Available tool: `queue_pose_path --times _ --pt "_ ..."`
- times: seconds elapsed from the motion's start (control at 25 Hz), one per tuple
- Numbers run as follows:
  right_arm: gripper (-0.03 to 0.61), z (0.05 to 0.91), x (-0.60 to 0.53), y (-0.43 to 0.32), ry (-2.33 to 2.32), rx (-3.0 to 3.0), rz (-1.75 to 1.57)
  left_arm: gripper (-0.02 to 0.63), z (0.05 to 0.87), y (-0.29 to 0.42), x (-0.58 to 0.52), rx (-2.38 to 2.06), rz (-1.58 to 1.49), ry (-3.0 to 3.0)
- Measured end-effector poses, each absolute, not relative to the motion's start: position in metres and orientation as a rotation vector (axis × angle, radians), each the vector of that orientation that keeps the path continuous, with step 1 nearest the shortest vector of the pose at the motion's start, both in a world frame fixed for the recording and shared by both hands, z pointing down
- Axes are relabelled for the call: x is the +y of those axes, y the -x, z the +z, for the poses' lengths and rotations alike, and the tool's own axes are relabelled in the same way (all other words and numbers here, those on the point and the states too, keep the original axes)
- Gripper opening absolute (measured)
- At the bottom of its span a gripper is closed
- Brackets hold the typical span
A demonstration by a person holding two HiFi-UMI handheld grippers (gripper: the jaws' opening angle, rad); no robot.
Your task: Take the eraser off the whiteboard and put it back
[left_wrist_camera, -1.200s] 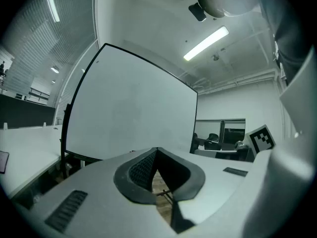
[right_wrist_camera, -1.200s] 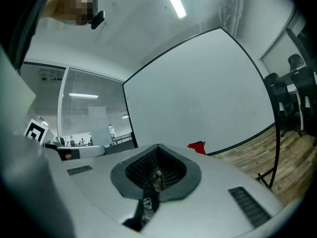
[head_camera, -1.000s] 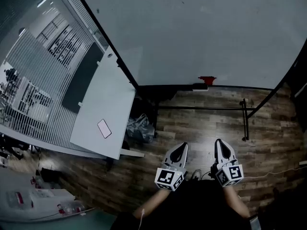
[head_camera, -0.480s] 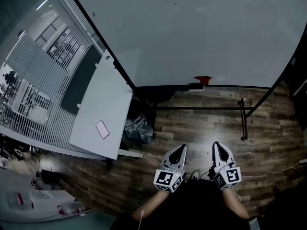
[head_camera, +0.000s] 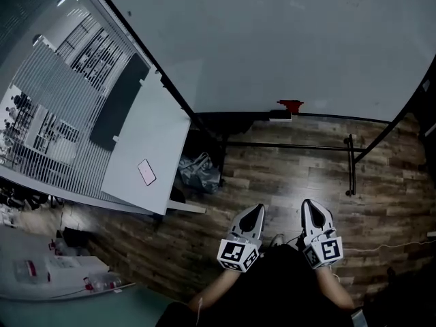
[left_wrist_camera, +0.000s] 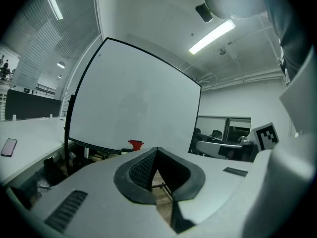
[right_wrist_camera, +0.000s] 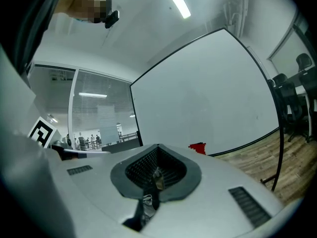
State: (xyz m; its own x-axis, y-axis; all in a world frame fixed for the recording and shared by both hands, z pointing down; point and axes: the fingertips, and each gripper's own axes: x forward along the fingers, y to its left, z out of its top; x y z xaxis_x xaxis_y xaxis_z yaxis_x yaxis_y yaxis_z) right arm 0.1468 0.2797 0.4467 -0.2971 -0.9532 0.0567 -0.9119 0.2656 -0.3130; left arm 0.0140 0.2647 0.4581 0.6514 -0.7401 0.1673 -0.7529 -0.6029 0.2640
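Jaws clenched and empty on left gripper (head_camera: pixel 253 211) and right gripper (head_camera: pixel 313 207). Red eraser (head_camera: pixel 291 105) sits at the whiteboard (head_camera: pixel 272 39) lower edge, well apart from both. Judged: removal not yet begun, whole task left.

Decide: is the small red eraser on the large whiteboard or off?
On: the small red eraser sits at the bottom edge of the large whiteboard; the left gripper and right gripper are shut, empty, far off.

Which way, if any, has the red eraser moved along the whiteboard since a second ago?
No. The red eraser still sits at the whiteboard's bottom edge, right above the pale tray; only the view has shifted.
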Motion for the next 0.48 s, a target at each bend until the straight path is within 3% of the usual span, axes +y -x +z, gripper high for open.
queue_pose_path --times 0.48 --pt "0.015 0.459 0.246 -0.154 1.735 2.401 -0.416 0.008 0.472 -0.015 0.235 -1.210 0.088 -2.516"
